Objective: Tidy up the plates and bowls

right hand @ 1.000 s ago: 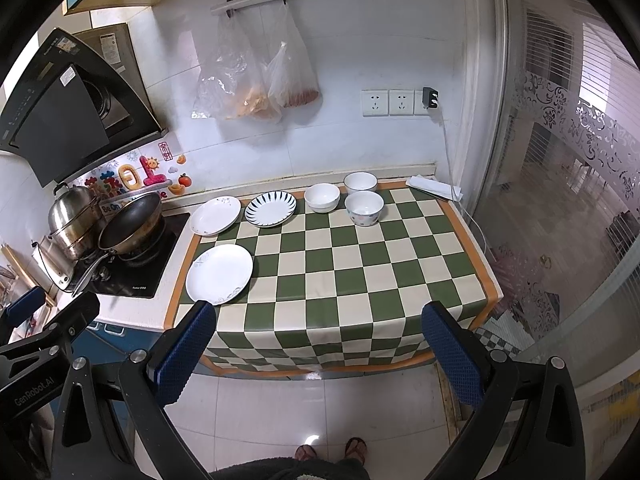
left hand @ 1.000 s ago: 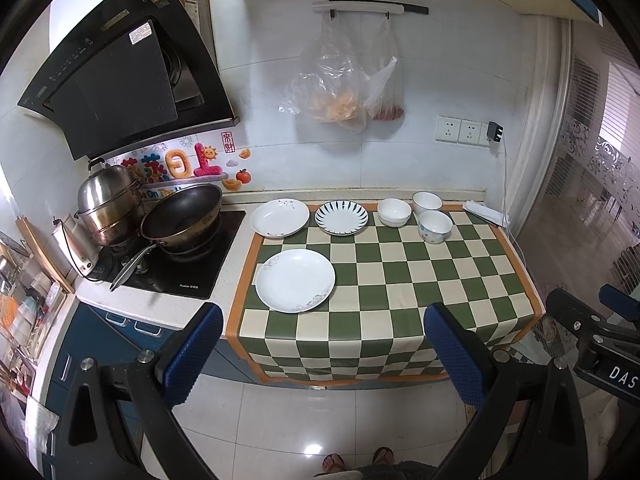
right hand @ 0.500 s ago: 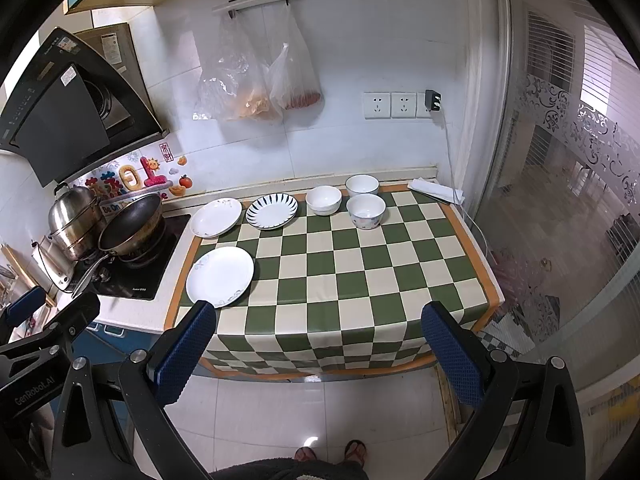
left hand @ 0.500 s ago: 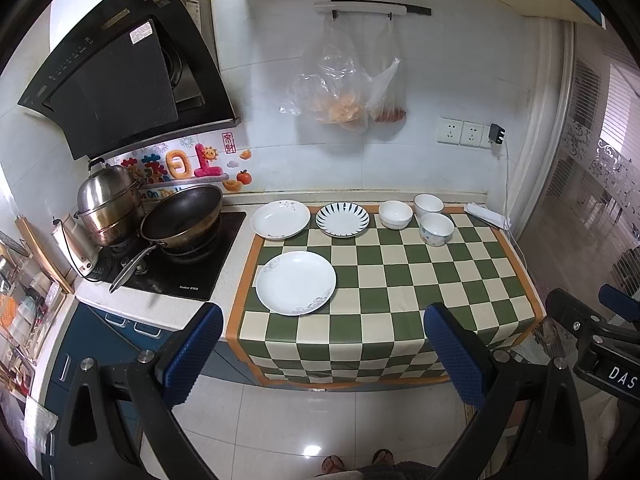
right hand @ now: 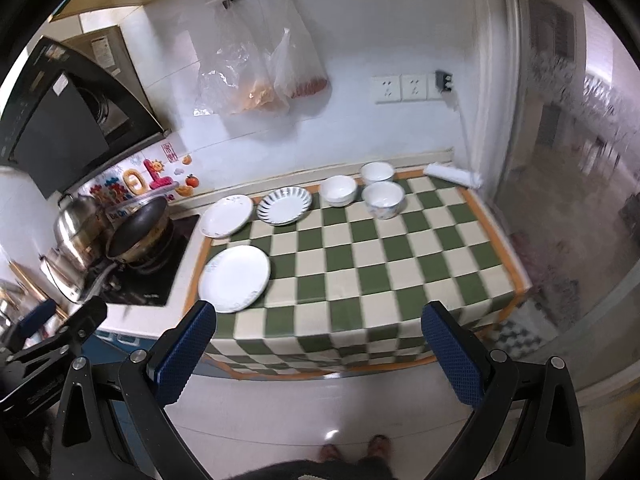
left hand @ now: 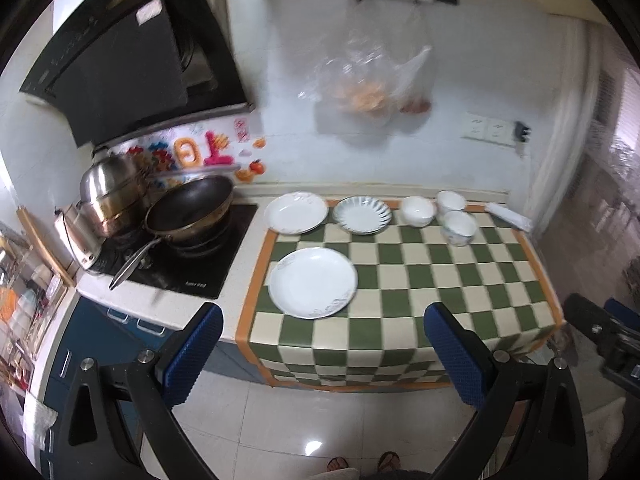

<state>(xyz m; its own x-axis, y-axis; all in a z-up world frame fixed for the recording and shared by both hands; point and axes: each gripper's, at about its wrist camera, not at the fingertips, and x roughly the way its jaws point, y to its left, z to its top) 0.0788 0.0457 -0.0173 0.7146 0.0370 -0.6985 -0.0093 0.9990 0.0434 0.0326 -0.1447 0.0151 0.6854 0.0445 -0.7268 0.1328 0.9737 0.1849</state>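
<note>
On the green-and-cream checked cloth (left hand: 420, 280) (right hand: 380, 264) a large white plate (left hand: 312, 282) (right hand: 234, 278) lies at the front left. Along the back stand a second white plate (left hand: 296, 213) (right hand: 226, 216), a blue-striped plate (left hand: 362, 215) (right hand: 284, 205) and three white bowls (left hand: 418, 210) (right hand: 338, 190); one of them is patterned (left hand: 458, 227) (right hand: 383, 199). My left gripper (left hand: 324, 348) and right gripper (right hand: 320, 342) hang open in front of the counter edge, above the floor, with nothing between the blue pads.
A black wok (left hand: 190, 208) (right hand: 138, 230) and a steel steamer pot (left hand: 106, 196) sit on the hob to the left, under a black hood (left hand: 120, 60). Plastic bags (right hand: 260, 68) hang on the wall. A folded white cloth (right hand: 452, 176) lies at the back right corner. A person's feet (left hand: 362, 462) show on the tiled floor.
Both views have come closer to the counter and are blurred by motion; the right view has swung leftwards. The dishes have not moved, and both grippers stay open.
</note>
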